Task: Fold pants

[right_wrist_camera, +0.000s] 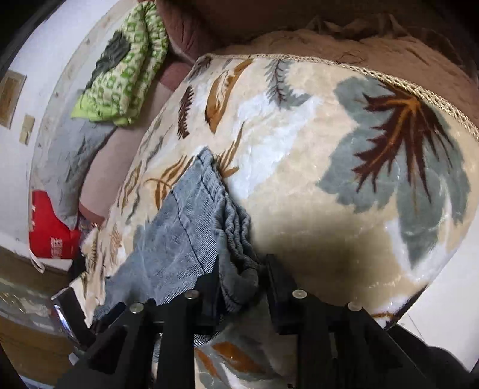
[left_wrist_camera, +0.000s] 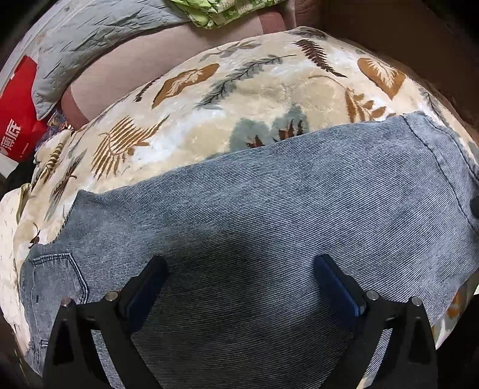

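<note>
- Left wrist view: pants (left_wrist_camera: 269, 194), blue denim, spread flat over a leaf-print blanket (left_wrist_camera: 209, 98); long axis running side to side across the frame, back pocket (left_wrist_camera: 57, 278) at lower left, stitched hem edge at far right.
- Same view: left gripper (left_wrist_camera: 239, 287) poised directly above mid-panel, jaws spread wide, nothing between the pads; denim lying straight ahead and below, no edge within reach of the fingers.
- Background there: grey quilted pillow (left_wrist_camera: 89, 39), green patterned cloth (left_wrist_camera: 221, 12), red bag (left_wrist_camera: 18, 119), all well apart from the pants.
- Right wrist view: bunched end of the pants (right_wrist_camera: 191, 224) leading into the right gripper (right_wrist_camera: 239, 278); jaws narrowed onto a gathered, ribbed-looking fold of denim, fabric pinched between the pads.
- Same view: garment stretching away up and left from the tongs, bare blanket to the right.
- Judgement: right hand already at the garment's end, left hand over its middle; coming fold likely carried along the long axis, toward the pocket end.
</note>
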A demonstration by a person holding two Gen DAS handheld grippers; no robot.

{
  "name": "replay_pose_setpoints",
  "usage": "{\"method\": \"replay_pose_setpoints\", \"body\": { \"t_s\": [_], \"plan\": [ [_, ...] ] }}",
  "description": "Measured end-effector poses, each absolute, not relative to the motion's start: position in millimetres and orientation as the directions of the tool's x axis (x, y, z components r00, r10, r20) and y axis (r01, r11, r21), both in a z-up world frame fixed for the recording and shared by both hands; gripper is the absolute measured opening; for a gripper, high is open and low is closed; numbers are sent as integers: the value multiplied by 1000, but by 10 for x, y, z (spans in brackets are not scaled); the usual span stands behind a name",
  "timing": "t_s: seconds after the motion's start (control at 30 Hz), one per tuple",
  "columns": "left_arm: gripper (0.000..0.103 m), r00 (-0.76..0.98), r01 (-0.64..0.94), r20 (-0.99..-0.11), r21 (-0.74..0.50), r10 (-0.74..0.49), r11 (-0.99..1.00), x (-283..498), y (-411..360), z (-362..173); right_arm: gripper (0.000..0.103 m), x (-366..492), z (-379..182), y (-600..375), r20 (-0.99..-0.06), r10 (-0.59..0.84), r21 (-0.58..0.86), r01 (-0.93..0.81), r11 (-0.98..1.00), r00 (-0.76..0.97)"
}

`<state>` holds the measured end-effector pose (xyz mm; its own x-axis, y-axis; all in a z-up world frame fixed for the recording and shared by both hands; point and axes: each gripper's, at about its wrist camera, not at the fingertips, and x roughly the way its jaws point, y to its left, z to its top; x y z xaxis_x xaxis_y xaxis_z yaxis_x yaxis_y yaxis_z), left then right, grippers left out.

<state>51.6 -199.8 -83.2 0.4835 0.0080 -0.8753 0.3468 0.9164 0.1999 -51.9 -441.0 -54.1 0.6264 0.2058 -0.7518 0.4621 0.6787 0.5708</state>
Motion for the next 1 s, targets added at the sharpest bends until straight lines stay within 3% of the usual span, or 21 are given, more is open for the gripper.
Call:
{"method": "replay_pose_setpoints", "body": {
  "t_s": [0.1, 0.23, 0.37, 0.47, 0.63, 0.7, 0.77, 0.8, 0.83, 0.87, 1.0],
  "plan": [
    [98, 450, 355, -892, 136, -41, 925, 581, -1907, -814, 24, -440, -256, -4248, -739, 170, 535, 414, 737, 652],
    [82, 438, 303, -885, -18, -156, 953, 630, -1581, -631, 24, -257, 313, -3650, -686, 131, 442, 266, 857, 716],
    [82, 555, 175, -815, -84, -168, 981, 545, -903, -270, 24, -145, 665, -2739, -626, 178, 338, 60, 939, 759],
    [82, 628, 34, -772, -95, -96, 995, 433, -229, -82, 24, -109, 573, -2009, -626, 252, 285, -84, 955, 738],
    [82, 675, -135, -737, -98, 20, 986, 365, 623, 177, 25, 10, -127, -1123, -714, 346, 284, -199, 938, 609],
    [82, 671, -129, -742, -109, 6, 986, 402, 682, 251, 30, 86, -523, -900, -788, 358, 282, -223, 933, 501],
    [82, 662, -66, -747, -136, -58, 989, 480, 553, 318, 44, -4, -590, -784, -760, 335, 216, -269, 939, 558],
    [82, 653, -21, -751, -145, -96, 989, 526, 423, 342, 57, -48, -570, -744, -754, 342, 207, -292, 934, 561],
    [82, 626, 45, -765, -160, -152, 986, 600, 265, 345, 80, -72, -560, -733, -757, 370, 232, -307, 923, 538],
    [82, 601, 87, -779, -158, -178, 984, 666, 126, 331, 86, -127, -548, -751, -758, 384, 251, -308, 918, 527],
    [82, 505, 205, -846, -73, -169, 976, 808, -412, 6, 86, -461, -477, -1167, -734, 448, 364, -262, 894, 510]
  ]
}}
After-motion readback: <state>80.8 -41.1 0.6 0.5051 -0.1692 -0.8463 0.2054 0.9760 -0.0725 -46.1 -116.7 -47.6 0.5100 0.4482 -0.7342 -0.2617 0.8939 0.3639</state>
